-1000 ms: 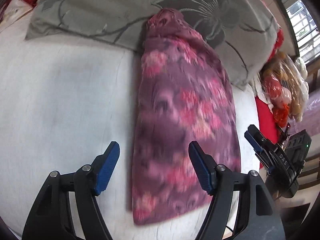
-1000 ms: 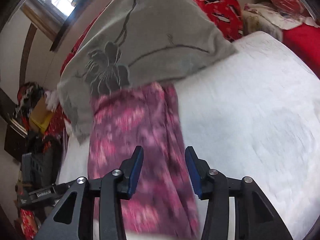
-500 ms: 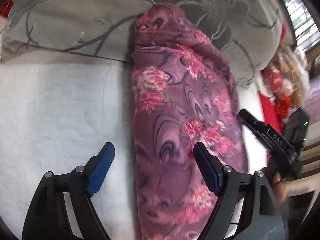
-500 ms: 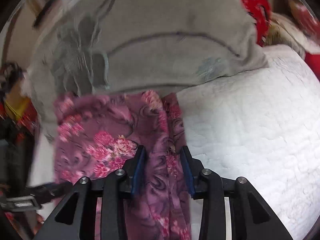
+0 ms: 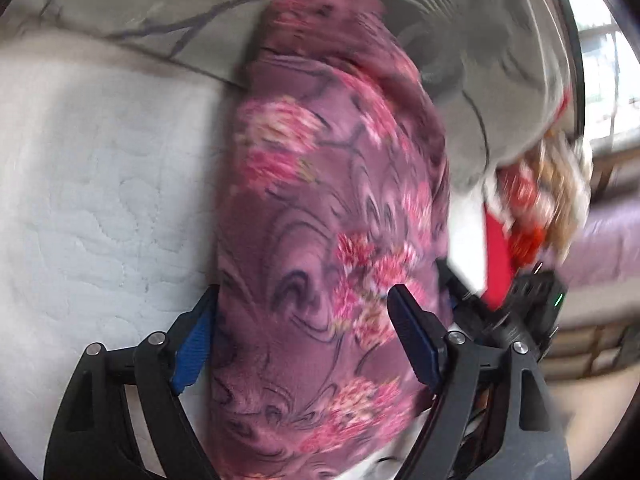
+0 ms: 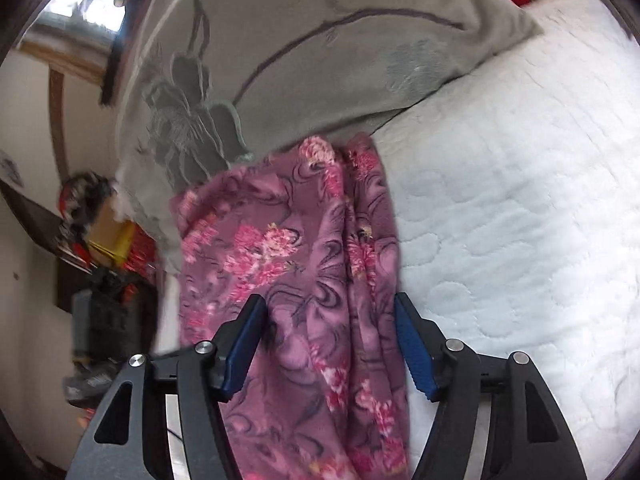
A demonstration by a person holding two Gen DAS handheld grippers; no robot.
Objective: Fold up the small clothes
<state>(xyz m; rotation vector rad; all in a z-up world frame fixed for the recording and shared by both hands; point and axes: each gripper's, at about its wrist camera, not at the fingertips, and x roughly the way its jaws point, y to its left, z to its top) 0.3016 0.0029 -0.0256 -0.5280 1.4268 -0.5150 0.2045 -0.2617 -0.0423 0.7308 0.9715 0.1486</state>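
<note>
A purple garment with pink flowers (image 5: 332, 208) lies folded in a long strip on the white quilted bed (image 5: 88, 184), its far end against a grey pillow (image 5: 168, 4). My left gripper (image 5: 304, 332) is open, its blue pads on either side of the strip's near end. The garment also shows in the right wrist view (image 6: 304, 264). My right gripper (image 6: 330, 344) is open wide and straddles the cloth. The right gripper's body shows in the left wrist view (image 5: 520, 312) at the strip's right edge.
The grey flowered pillow (image 6: 304, 52) lies across the far side of the bed (image 6: 520, 208). Red and yellow clutter (image 5: 536, 192) sits beyond the bed's right edge. A dark box and cluttered items (image 6: 100, 280) stand off the bed.
Both grippers moved closer over the garment. My right gripper opened wider than half a second ago. My left gripper now straddles the strip.
</note>
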